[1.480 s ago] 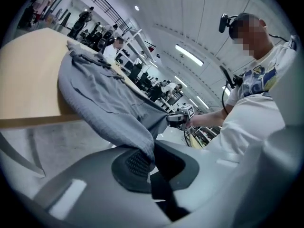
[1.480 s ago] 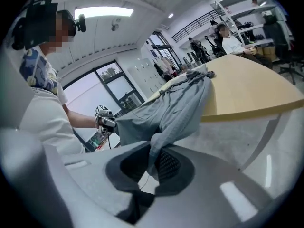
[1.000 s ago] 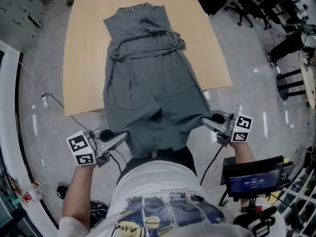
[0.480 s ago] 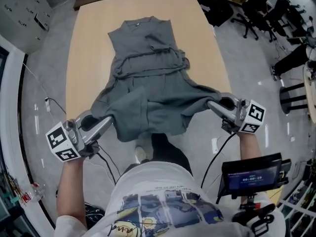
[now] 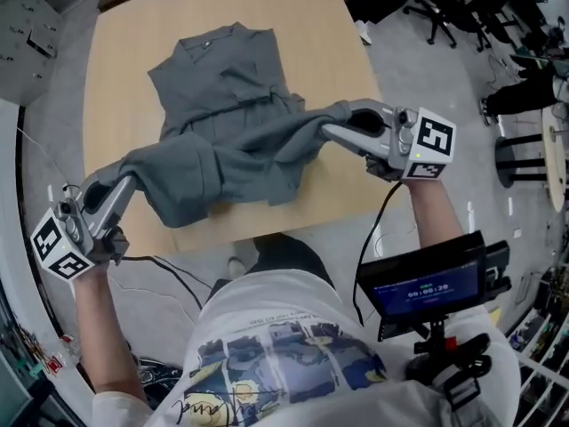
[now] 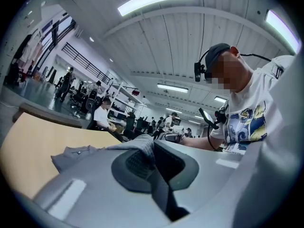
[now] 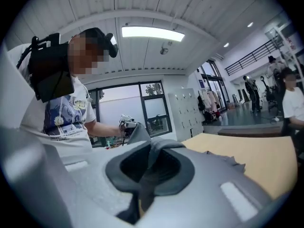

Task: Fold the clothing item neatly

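Note:
A grey dress (image 5: 218,105) lies collar-away on the wooden table (image 5: 107,78). Its lower part is lifted and doubled back over the skirt, hanging stretched between my two grippers. My left gripper (image 5: 124,183) is shut on the hem's left corner (image 6: 142,148), out past the table's left front corner. My right gripper (image 5: 336,123) is shut on the hem's right corner (image 7: 154,153), above the table's right side. Each gripper view shows grey cloth pinched between the closed jaws. The other gripper (image 7: 127,123) appears across the stretched hem.
Black office chairs (image 5: 444,7) stand at the back right on the grey floor. A phone on a mount (image 5: 422,287) sits at my right side. Cables (image 5: 178,274) trail on the floor below the table's front edge. Grey lockers (image 5: 27,25) are at the back left.
Both grippers have risen and moved forward over the table with the hem, folding the dress's lower half up over its middle. The hanging skirt has left the table's front edge.

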